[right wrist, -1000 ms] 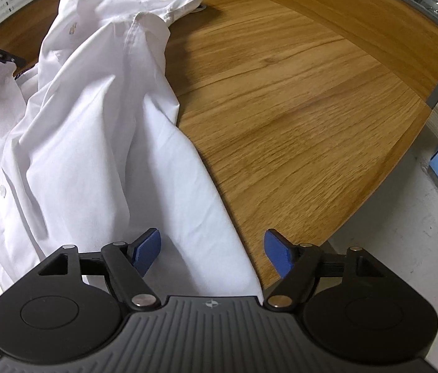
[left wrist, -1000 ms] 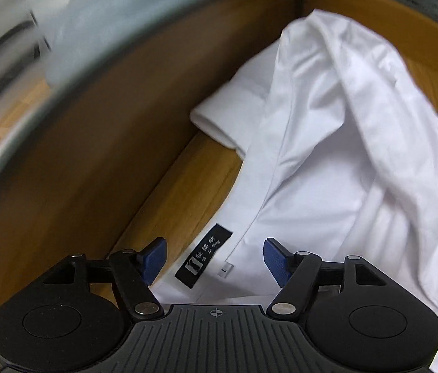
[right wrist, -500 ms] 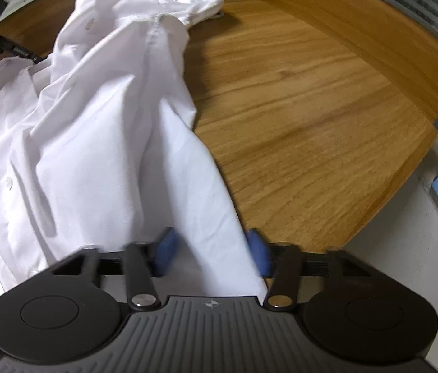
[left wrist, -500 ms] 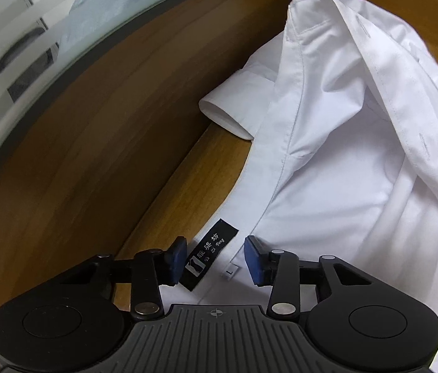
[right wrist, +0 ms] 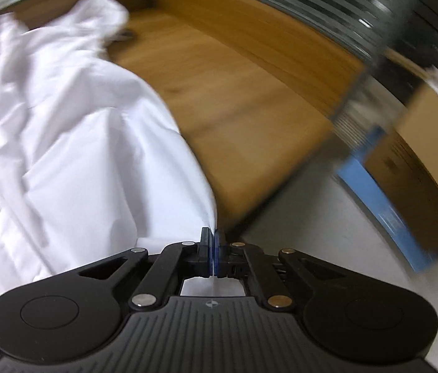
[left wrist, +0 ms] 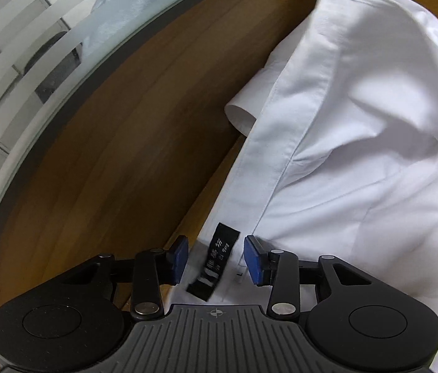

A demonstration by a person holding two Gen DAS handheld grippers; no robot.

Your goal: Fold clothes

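Note:
A white dress shirt [left wrist: 358, 130] lies crumpled on a wooden table [left wrist: 206, 192]. In the left wrist view its collar band with a black label [left wrist: 215, 264] sits between my left gripper's [left wrist: 215, 261] blue pads [left wrist: 178, 256], which stand partly closed around it with a gap on each side. A rolled cuff [left wrist: 239, 115] points left. In the right wrist view the shirt [right wrist: 72, 143] spreads to the left, and my right gripper [right wrist: 212, 253] is shut on its white edge at the table's near edge.
A wooden partition [left wrist: 103, 130] topped by frosted striped glass [left wrist: 23, 62] runs along the table's left. In the right wrist view, bare tabletop [right wrist: 250, 99] lies right of the shirt, with a white floor [right wrist: 327, 217] and a blue-edged cardboard box [right wrist: 383, 205] beyond the table edge.
My left gripper's jaws narrowed around the collar label. My right gripper closed onto the shirt's edge and is swinging, blurring its view.

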